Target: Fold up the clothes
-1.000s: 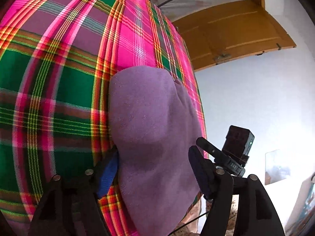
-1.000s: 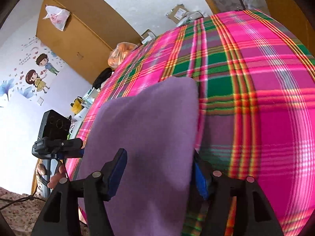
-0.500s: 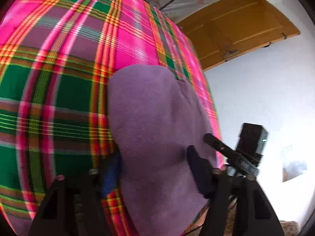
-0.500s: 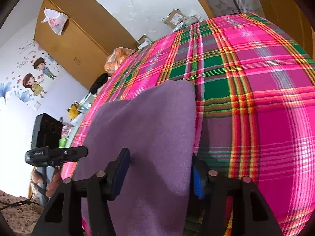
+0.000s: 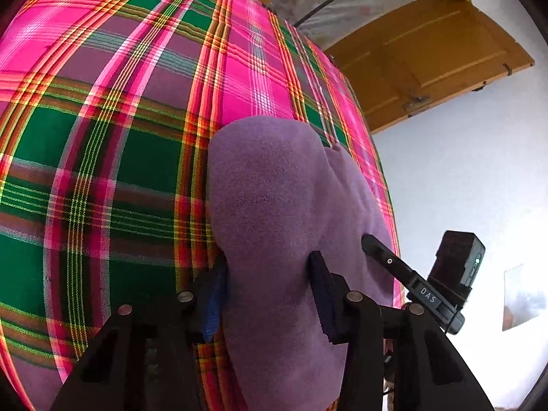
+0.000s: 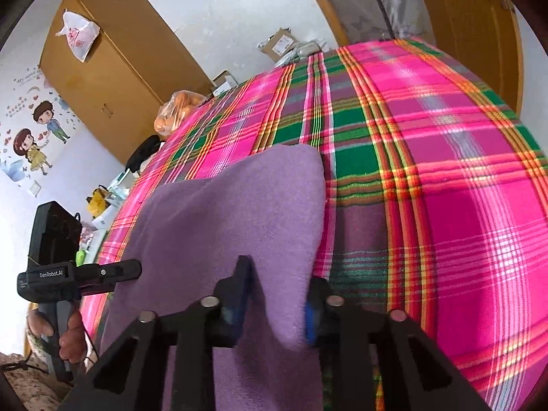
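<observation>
A purple fleece garment (image 5: pixel 274 212) lies on the pink-and-green plaid bedspread (image 5: pixel 113 144), near the edge of the bed, and both tongs have hold of its near side. The left gripper (image 5: pixel 265 294) has cloth bunched between its pads and appears clenched on it; the right gripper (image 6: pixel 274 294) likewise pinches a raised ridge of the fleece between its blue-lined fingers (image 6: pixel 310 311). In the right wrist view the left gripper's handle sits in the person's hand (image 6: pixel 65 335), just beside the garment's left border. The fabric rises from the bedspread toward each grip, so the held edge is lifted while the far part rests flat. Whether this is an edge being carried over for a fold or a folded piece being moved or smoothed cannot be settled here. Either way, good handling would mean keeping both grips level and equally tensioned so the fleece stays square, moving them together, and avoiding dragging the bedspread beneath.
</observation>
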Available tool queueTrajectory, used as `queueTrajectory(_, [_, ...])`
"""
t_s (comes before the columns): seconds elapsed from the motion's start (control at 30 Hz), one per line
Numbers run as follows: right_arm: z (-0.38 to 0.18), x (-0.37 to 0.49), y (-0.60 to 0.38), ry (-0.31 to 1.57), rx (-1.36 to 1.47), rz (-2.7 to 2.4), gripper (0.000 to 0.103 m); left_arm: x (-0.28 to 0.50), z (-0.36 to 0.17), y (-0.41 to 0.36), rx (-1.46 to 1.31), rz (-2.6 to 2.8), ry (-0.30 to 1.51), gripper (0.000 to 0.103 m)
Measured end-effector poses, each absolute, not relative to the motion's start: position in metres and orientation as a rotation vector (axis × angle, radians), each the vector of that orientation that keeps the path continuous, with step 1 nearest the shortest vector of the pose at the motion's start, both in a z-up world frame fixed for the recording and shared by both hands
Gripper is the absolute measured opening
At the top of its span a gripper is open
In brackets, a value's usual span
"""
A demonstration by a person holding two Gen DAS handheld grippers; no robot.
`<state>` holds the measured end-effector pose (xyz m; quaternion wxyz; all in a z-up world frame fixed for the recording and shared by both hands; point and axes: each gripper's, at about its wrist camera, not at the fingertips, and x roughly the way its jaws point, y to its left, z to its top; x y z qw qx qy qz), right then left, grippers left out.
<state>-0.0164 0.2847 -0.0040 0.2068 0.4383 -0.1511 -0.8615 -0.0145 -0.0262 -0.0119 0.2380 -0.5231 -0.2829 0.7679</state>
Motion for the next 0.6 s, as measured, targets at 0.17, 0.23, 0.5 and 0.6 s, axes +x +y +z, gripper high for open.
queueTrajectory(0.17, [0.013, -0.01, 0.27, -0.37, 1.187, -2.472, 0.019, -0.016, -0.005, -0.033, -1.417, 2.102, -0.785, 0.04])
queueTrajectory(0.23, [0.019, -0.01, 0.267, -0.374, 1.169, -2.474, 0.019, -0.018, 0.0, -0.037, -1.4, 2.12, -0.781, 0.039])
queueTrajectory(0.5, [0.034, -0.036, 0.234, -0.417, 1.124, -2.413, 0.019, -0.036, 0.024, -0.072, -1.349, 2.228, -0.785, 0.039])
queueTrajectory(0.6, [0.037, -0.05, 0.217, -0.413, 1.11, -2.396, 0.019, -0.046, 0.031, -0.092, -1.337, 2.279, -0.793, 0.039])
